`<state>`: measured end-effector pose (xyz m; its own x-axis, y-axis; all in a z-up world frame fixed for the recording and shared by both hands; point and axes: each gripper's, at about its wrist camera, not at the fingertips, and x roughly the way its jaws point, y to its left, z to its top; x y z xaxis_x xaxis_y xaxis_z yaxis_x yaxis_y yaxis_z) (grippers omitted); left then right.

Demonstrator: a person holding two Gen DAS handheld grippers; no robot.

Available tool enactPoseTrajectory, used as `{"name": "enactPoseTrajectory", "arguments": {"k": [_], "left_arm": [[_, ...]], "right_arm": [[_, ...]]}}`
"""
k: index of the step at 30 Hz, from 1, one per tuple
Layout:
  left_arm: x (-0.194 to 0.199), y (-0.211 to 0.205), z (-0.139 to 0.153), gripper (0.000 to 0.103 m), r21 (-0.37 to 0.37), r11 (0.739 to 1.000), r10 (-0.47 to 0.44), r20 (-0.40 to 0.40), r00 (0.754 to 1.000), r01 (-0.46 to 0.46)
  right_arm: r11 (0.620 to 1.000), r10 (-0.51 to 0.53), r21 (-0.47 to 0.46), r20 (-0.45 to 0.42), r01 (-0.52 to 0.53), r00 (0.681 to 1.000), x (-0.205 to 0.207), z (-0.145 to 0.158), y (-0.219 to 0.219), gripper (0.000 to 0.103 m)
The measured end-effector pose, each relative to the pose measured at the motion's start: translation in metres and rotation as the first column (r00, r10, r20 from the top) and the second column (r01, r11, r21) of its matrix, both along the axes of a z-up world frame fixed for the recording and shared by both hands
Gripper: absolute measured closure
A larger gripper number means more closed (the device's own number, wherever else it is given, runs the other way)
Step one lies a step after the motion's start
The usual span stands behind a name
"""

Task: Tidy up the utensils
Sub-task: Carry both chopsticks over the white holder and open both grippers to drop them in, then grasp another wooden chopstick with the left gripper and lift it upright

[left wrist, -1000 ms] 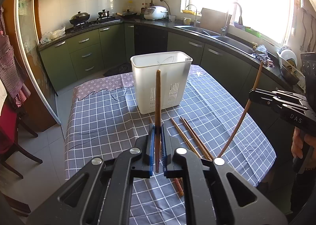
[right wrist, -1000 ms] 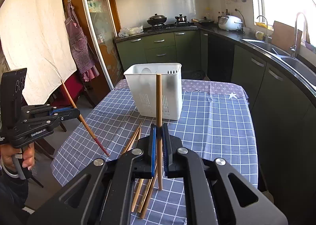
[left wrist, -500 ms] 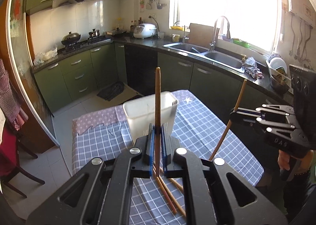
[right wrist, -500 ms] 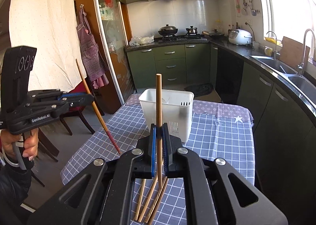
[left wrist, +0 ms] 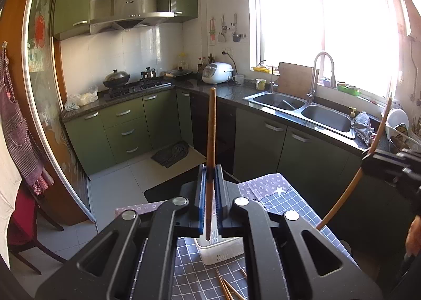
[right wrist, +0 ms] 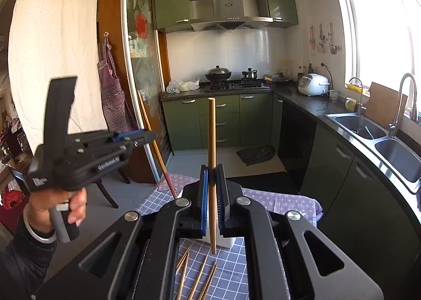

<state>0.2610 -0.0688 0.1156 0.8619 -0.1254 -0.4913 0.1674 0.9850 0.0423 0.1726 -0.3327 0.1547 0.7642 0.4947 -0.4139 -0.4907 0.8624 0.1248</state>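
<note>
1. the left gripper (left wrist: pixel 209 171) is clenched on a dark wooden chopstick (left wrist: pixel 211 142), held upright.
2. below it, near the far end of the checked tablecloth (left wrist: pixel 286 202), stands the white utensil holder (left wrist: pixel 219 250); the stick's lower tip shows in front of it.
3. loose chopsticks (right wrist: pixel 197 279) lie on the cloth on the near side of the holder.
4. the right gripper (right wrist: pixel 212 176) is clamped on a pale chopstick (right wrist: pixel 212 137), upright, its lower tip over the cloth just in front of the holder.

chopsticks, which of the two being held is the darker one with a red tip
The chopstick in the left tool: darker reddish wood with a red lower tip. The chopstick in the right tool is pale and plain.
</note>
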Motion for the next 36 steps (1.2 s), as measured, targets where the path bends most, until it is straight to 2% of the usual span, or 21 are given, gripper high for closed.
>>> {"name": "enactPoseTrajectory", "arguments": {"k": [6,10,13,15,17,20,25,28,31,34,36], "left_arm": [[0.041,0.005,-0.057,0.097,-0.007,1.0,0.011,-0.109,0.994,-0.012],[0.051,0.007,-0.084,0.097,-0.013,1.0,0.002,-0.167,0.986,-0.004],[0.053,0.005,-0.1,0.095,-0.008,1.0,-0.01,-0.204,0.979,0.009],[0.052,0.006,-0.106,0.089,-0.01,1.0,-0.018,-0.224,0.974,0.016],[0.048,0.009,-0.106,0.068,-0.021,1.0,-0.026,-0.224,0.974,0.022],[0.038,0.013,-0.098,0.063,-0.03,0.999,-0.033,-0.212,0.977,0.027],[0.015,0.014,-0.085,0.062,-0.035,0.998,-0.064,-0.215,0.974,0.058],[0.001,0.011,-0.086,0.059,-0.051,0.996,-0.087,-0.249,0.964,0.077],[-0.014,0.009,-0.092,0.059,-0.069,0.993,-0.111,-0.303,0.947,0.094],[-0.03,0.003,-0.107,0.059,-0.056,0.994,-0.111,-0.362,0.926,0.097],[-0.036,0.0,-0.124,0.059,-0.043,0.994,-0.108,-0.426,0.898,0.099]], "right_arm": [[0.999,-0.042,0.024,0.035,0.041,0.999,0.034,0.019,0.009,0.096],[0.998,-0.059,0.032,0.018,0.058,0.998,0.07,0.016,0.021,0.096],[0.997,-0.072,0.023,-0.014,0.072,0.997,0.099,0.002,0.031,0.096],[0.997,-0.071,0.012,-0.053,0.071,0.996,0.12,-0.016,0.038,0.096],[0.997,-0.074,-0.004,-0.09,0.073,0.993,0.133,-0.034,0.045,0.096],[0.998,-0.069,-0.024,-0.146,0.066,0.987,0.145,-0.062,0.052,0.096],[0.998,-0.043,-0.047,-0.203,0.034,0.978,0.149,-0.09,0.065,0.095],[0.998,-0.033,-0.049,-0.192,0.024,0.981,0.138,-0.089,0.066,0.095],[1.0,-0.011,-0.024,-0.163,0.008,0.987,0.11,-0.078,0.058,0.094],[1.0,-0.002,-0.023,-0.131,-0.001,0.991,0.073,-0.073,0.04,0.075],[0.999,0.003,-0.047,-0.148,-0.01,0.989,0.055,-0.081,0.03,0.073]]}}
